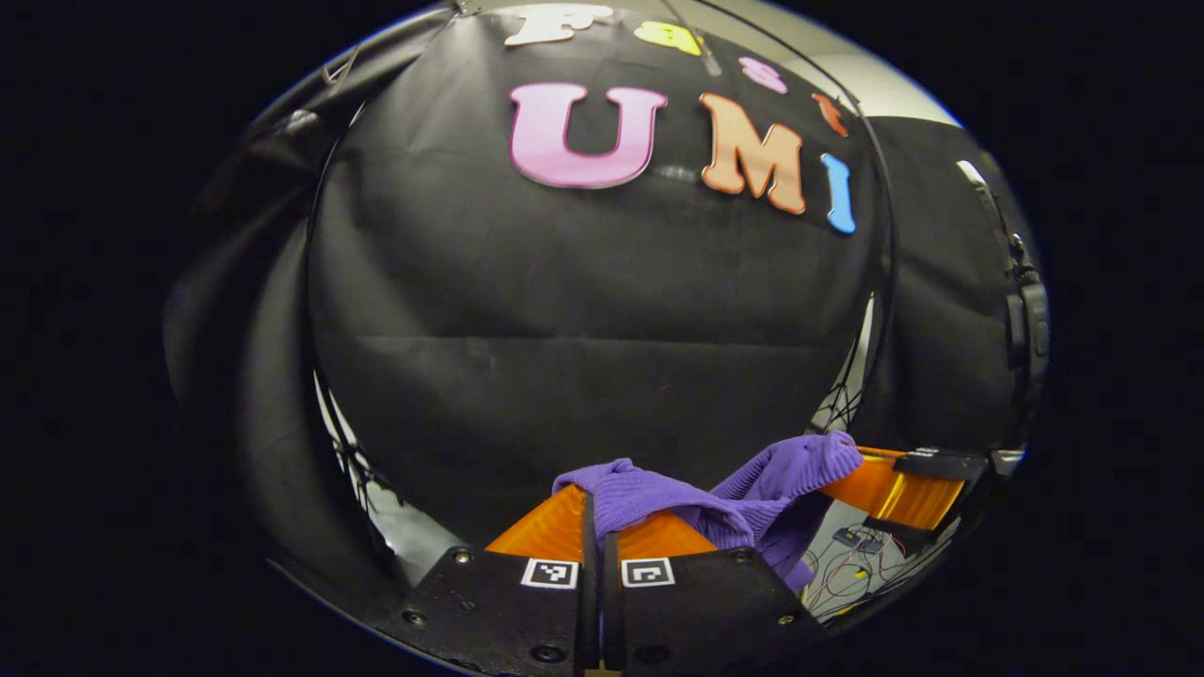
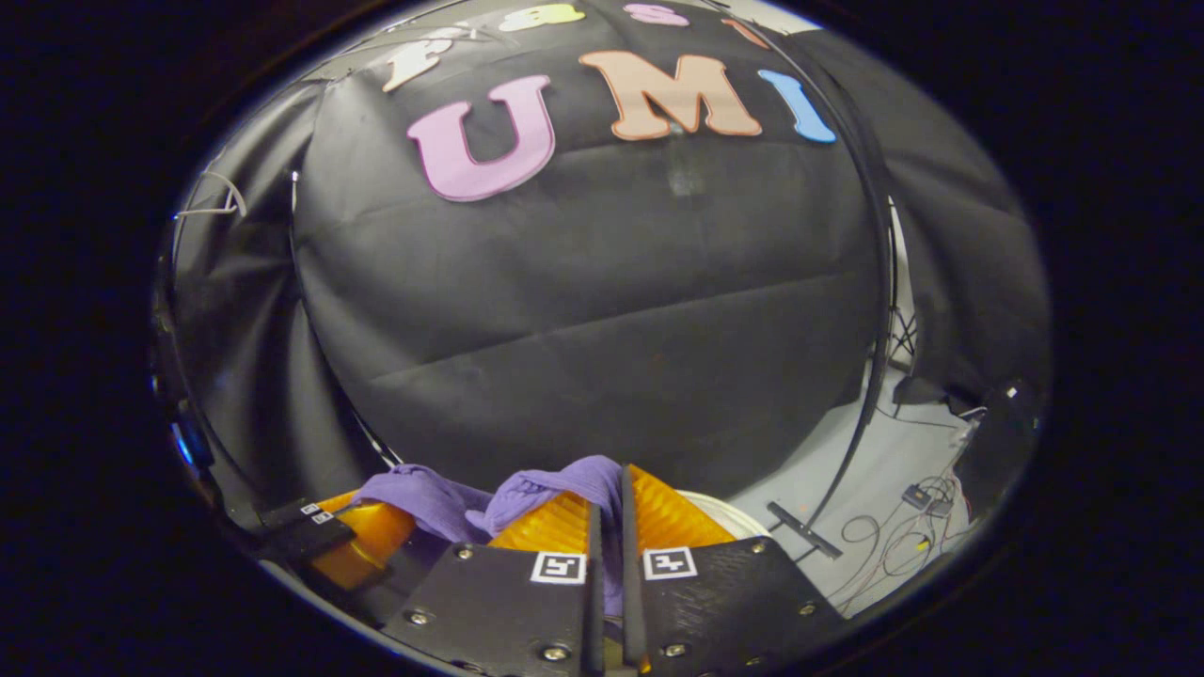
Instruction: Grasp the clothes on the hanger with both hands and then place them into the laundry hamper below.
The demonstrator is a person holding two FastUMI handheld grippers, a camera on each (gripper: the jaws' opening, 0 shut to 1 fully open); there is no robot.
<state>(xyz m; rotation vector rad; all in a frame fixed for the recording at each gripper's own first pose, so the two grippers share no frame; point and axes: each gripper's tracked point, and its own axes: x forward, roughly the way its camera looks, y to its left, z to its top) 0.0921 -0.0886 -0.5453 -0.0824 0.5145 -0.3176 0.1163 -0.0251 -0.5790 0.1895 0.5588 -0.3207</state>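
A purple knitted garment (image 1: 743,489) hangs stretched between my two grippers. In the left gripper view my left gripper (image 1: 599,527) is shut on one end of the cloth, which bunches over its orange fingers (image 1: 546,528). To the right, the other gripper (image 1: 894,491) holds the far end. In the right gripper view my right gripper (image 2: 607,512) is shut on the purple garment (image 2: 555,489), with cloth pinched between the orange fingers (image 2: 670,519). The left gripper (image 2: 362,531) appears low on the left, with the garment draped over it. A white rim (image 2: 720,503), possibly the hamper, peeks from behind the right finger.
The black booth wall (image 1: 602,329) stands close ahead. On the pale floor (image 2: 894,470) at the right lie cables and small devices (image 2: 917,496). A thin metal frame pole (image 2: 879,310) runs down the wall's right edge.
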